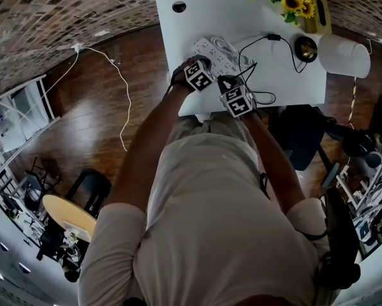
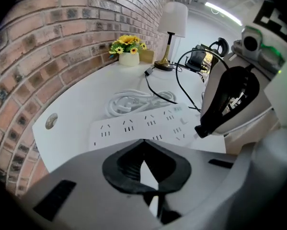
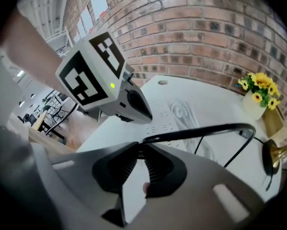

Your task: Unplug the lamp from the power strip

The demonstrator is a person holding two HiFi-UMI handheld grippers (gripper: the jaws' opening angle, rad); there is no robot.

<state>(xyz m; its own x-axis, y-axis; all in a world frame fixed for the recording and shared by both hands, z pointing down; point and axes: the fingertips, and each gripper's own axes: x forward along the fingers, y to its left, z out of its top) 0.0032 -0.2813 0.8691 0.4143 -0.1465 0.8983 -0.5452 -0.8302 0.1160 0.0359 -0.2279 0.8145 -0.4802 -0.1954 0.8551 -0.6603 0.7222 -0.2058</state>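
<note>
The white power strip (image 1: 215,53) lies on the white table (image 1: 293,85); in the left gripper view the power strip (image 2: 143,123) shows several empty sockets. My left gripper (image 2: 143,141) is shut, its tips down at the strip's near edge. My right gripper (image 3: 142,142) is shut on the lamp plug, which is mostly hidden between the tips. The black lamp cable (image 3: 200,132) runs out of them to the right, above the strip. In the head view the left gripper (image 1: 202,61) and right gripper (image 1: 226,81) stand side by side over the strip. The lamp (image 1: 341,55) stands at the table's right end.
A coiled white cord (image 2: 133,102) lies behind the strip. A vase of yellow flowers (image 1: 295,0) stands at the far corner by the brick wall. The lamp's brass base (image 1: 305,48) and its looping black cable (image 1: 264,96) are right of the strip. An office chair (image 1: 308,132) stands beside the table.
</note>
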